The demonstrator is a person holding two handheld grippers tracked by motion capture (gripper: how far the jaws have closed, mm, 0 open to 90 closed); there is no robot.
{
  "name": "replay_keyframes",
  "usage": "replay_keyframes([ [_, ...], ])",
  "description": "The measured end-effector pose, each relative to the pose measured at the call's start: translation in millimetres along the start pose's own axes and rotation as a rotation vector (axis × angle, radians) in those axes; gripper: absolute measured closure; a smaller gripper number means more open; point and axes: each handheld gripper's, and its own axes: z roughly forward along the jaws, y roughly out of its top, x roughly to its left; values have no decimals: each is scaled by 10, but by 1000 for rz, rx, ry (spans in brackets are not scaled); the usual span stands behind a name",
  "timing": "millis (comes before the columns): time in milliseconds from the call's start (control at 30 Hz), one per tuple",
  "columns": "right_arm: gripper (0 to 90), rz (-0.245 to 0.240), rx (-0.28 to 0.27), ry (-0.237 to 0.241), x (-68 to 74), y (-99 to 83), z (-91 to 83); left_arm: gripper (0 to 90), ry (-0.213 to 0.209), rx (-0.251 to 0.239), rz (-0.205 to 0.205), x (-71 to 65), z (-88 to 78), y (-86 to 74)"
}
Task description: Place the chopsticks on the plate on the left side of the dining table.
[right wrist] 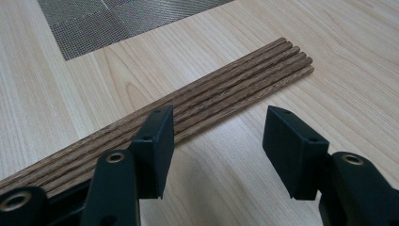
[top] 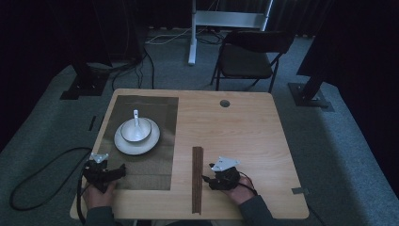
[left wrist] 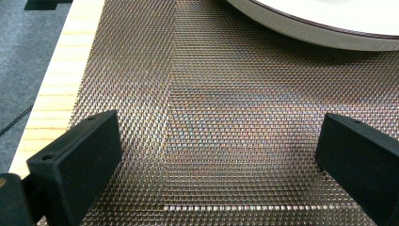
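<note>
A bundle of several brown wooden chopsticks [top: 197, 179] lies lengthwise on the wooden table [top: 244, 136], near its front edge. My right gripper [top: 208, 181] stands open just right of it. In the right gripper view the chopsticks [right wrist: 226, 99] run slantwise past one jaw of the right gripper [right wrist: 221, 136], with bare table between the jaws. My left gripper [top: 118, 170] hovers open over the near part of a woven placemat [top: 150, 165]. In the left gripper view, mesh placemat [left wrist: 211, 94] shows between the jaws of the left gripper [left wrist: 221, 141]. The plate [left wrist: 329, 33] lies ahead.
On the placemat sits a white plate [top: 123, 147] holding a white bowl [top: 126, 134] with a spoon [top: 136, 120] in it. A cable hole [top: 224, 103] is at the table's back. A chair [top: 249, 56] stands behind the table, and a cable [top: 28, 188] lies on the floor at the left.
</note>
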Motion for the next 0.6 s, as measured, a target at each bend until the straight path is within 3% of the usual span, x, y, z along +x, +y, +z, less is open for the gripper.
replay_keyframes([
  [600,433,-13,11,18,78,-14,81,14,0,0,0,0,0,0],
])
